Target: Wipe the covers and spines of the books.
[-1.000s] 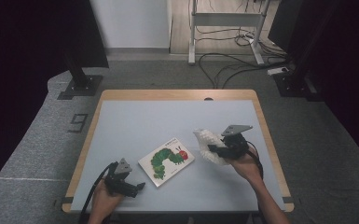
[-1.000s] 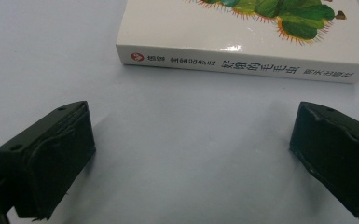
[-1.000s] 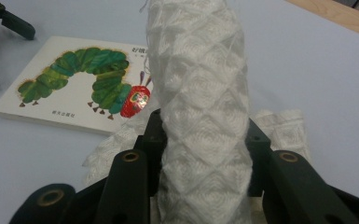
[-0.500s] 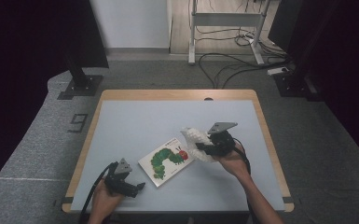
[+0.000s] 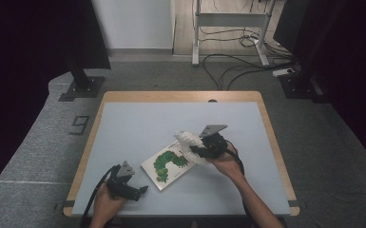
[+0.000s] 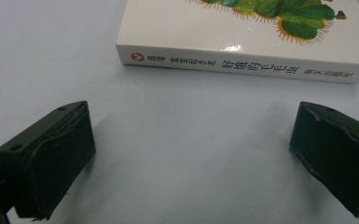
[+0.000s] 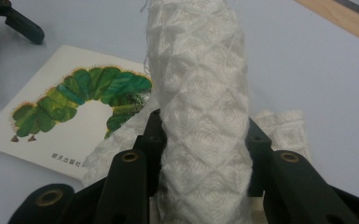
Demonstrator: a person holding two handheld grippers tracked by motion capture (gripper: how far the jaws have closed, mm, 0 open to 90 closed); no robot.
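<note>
- On the worktop, toward its near edge and about midway between the left and right edges, one picture book with a green caterpillar on its white cover is seen lying flat.
- One white knitted cloth is held bunched over the book's far right corner, partly draped on the cover.
- Two hand-held grippers are counted, one in each hand.
- The right hand-held gripper is clamped on the cloth; in the right gripper view the cloth is pinched into an upright roll between the jaws, above the book.
- The left hand-held gripper is rested near the near left corner of the worktop, its jaws spread wide with nothing between them; the book's spine is faced just beyond its tips.
</note>
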